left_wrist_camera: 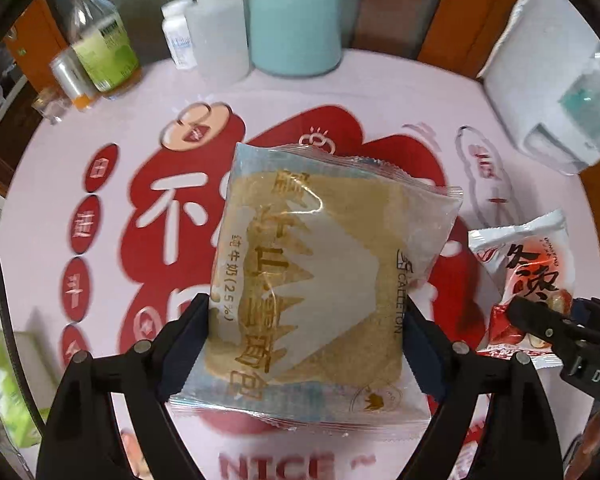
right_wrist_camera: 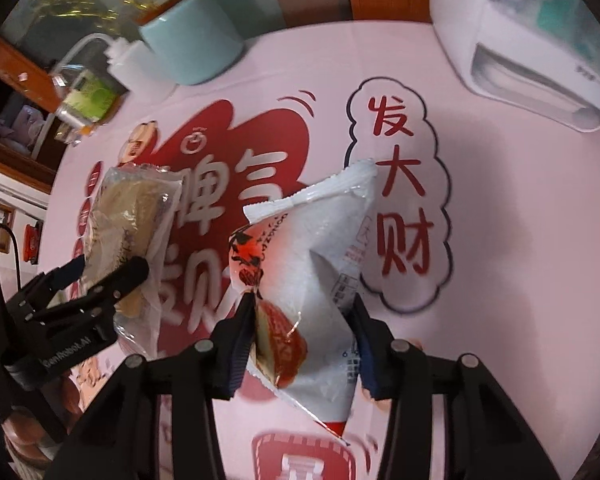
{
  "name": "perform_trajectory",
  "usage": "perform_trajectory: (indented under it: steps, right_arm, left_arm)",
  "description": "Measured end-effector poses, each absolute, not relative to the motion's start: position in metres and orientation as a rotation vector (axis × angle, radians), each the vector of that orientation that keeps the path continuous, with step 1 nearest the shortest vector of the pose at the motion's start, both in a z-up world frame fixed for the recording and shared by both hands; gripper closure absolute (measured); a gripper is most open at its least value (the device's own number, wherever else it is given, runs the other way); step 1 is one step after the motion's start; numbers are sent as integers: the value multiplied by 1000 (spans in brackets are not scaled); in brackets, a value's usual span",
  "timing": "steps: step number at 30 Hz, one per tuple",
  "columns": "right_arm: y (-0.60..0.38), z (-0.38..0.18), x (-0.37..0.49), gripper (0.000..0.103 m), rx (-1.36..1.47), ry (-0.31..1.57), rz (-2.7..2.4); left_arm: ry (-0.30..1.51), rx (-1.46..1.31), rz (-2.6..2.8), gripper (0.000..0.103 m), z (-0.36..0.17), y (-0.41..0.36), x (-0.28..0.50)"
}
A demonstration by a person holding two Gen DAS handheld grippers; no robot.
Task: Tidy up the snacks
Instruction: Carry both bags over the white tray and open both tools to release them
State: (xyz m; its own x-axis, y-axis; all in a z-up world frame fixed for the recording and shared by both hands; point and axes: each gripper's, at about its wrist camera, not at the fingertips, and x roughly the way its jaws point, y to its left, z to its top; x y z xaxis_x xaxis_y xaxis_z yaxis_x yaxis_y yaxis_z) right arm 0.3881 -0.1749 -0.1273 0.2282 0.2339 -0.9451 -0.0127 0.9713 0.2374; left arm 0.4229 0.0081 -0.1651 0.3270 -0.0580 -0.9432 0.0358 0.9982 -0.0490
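The bread pack (left_wrist_camera: pixel 304 280) sits clamped between the fingers of the left gripper (left_wrist_camera: pixel 306 320), which press on its two long sides near its lower half. The pack appears lifted clear of the mat (left_wrist_camera: pixel 520 400). In the left wrist view, the date pack (left_wrist_camera: pixel 528 280) lies at 3 o'clock from the bread pack, near it but apart.

The right gripper (right_wrist_camera: pixel 300 344) is closed on the date pack, its fingers pinching the lower half so the wrapper crumples and tilts up toward 1 o'clock.

Step in hand, as judged: both snacks are picked up and in carry. No tray or bin for snacks is visible, so the drop point cannot be told. The next move calls for level transport and a firm hold, since both wrappers are slick film and could slip.

Background, 12 o'clock: a blue jar (left_wrist_camera: pixel 296 24) and a squeeze bottle (left_wrist_camera: pixel 220 32). At 2 o'clock: a white appliance (left_wrist_camera: pixel 552 80).
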Motion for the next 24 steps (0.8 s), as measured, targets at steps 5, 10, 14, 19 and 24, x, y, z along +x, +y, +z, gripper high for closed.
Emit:
perform_trajectory:
  steps: [5,10,14,19,24]
  right_arm:
    - [-174,-69,339,58,169,1248,185]
    - [-173,-4,270,58,130,1143,219]
    - [-171,37,205,58,107,1060,268]
    - [-168,63,129,58,78,985,329]
    - [-164,66,77,58,77,945,377]
  left_arm:
    - [1158,25,-74,15,-97,7,372]
    - [1064,22,-114,15,-22,16,297]
    - [998,26,-145,15,24,23,229]
    - [913,43,-198,15,65,32,139]
    - [872,55,-261,14,78,29,68]
